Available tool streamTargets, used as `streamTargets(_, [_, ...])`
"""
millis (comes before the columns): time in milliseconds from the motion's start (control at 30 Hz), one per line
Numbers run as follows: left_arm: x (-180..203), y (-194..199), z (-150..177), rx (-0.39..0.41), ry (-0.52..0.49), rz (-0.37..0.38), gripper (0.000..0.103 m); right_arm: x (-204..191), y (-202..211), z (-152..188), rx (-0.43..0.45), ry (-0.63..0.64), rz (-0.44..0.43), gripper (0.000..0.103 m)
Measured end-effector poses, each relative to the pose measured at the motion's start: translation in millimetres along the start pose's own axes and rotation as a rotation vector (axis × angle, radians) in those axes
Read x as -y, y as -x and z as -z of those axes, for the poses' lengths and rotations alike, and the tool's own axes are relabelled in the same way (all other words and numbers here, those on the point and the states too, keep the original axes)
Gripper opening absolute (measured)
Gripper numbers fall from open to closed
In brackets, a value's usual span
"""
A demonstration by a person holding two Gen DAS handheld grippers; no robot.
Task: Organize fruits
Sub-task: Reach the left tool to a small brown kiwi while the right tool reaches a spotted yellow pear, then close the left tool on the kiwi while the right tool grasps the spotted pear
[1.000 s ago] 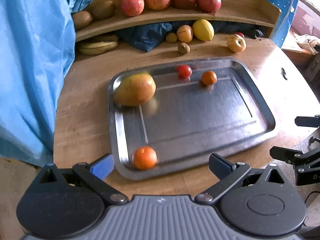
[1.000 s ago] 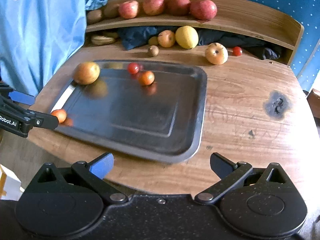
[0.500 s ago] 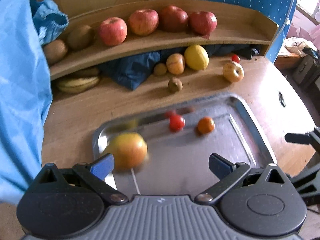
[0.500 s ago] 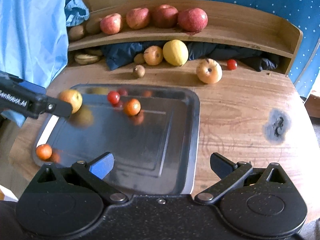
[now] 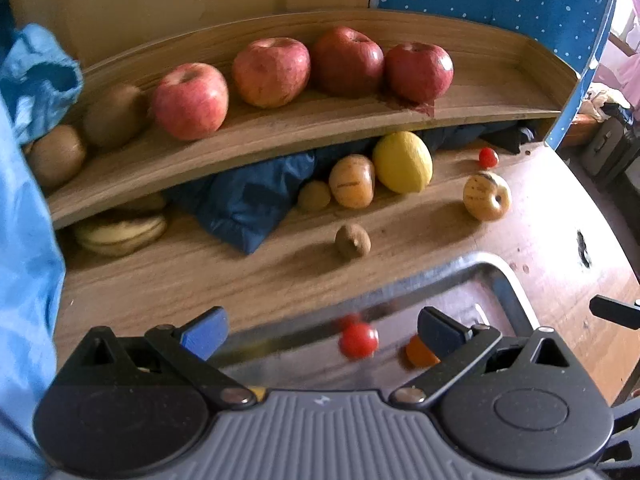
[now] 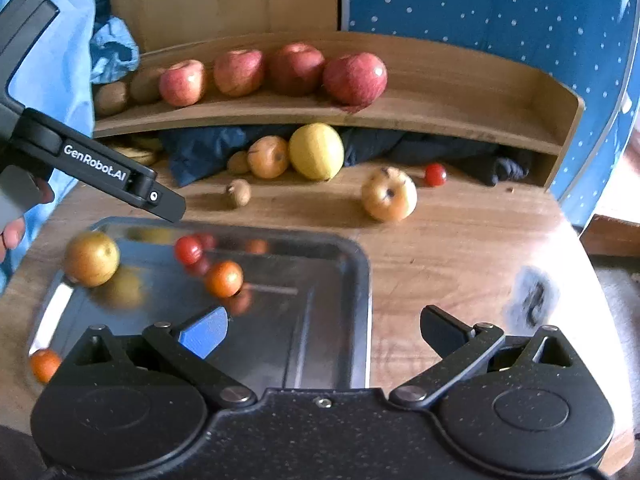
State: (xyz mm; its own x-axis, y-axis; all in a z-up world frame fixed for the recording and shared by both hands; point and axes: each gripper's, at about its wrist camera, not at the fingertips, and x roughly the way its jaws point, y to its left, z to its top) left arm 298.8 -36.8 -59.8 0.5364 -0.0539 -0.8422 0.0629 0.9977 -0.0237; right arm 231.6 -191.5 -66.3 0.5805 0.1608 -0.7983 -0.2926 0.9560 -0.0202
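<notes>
**Approach to the loose fruit: both claws empty**

Evidently my left gripper point(image 5: 320, 326) and right gripper point(image 6: 320, 326) stand spread, holding nothing, over the steel tray point(image 6: 362, 264). I judge the small kiwi point(image 5: 352, 241), lying alone just beyond the tray's far rim, the nearest pick: straddle it squarely, close gently, since round fruit rolls.

A home room: a round wooden table point(image 6: 460, 248) with curved wooden shelf point(image 6: 420, 100) of fruit, blue star-dotted fabric point(image 6: 480, 8) behind (suitcases beyond).
</notes>
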Motion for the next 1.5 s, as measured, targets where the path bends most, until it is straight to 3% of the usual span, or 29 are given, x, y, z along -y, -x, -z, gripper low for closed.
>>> streamTargets(533, [12,-49,-35,-0.003,-0.045,-0.016,0.103,27,-66,-47,0.0,0.011,0.088,0.102])
streamTargets(933, [3,-71,-43,-0.047,0.019,-0.025,0.099,42,-104,-62,-0.004,-0.014,0.095,0.094])
streamTargets(1200, [3,-75,-45,-0.079,0.031,0.021,0.088,43,-115,-68,-0.005,-0.043,0.093,0.086])
streamTargets(1500, [7,-78,-44,-0.093,0.046,0.075,0.061,40,-121,-69,-0.008,-0.042,0.081,0.076])
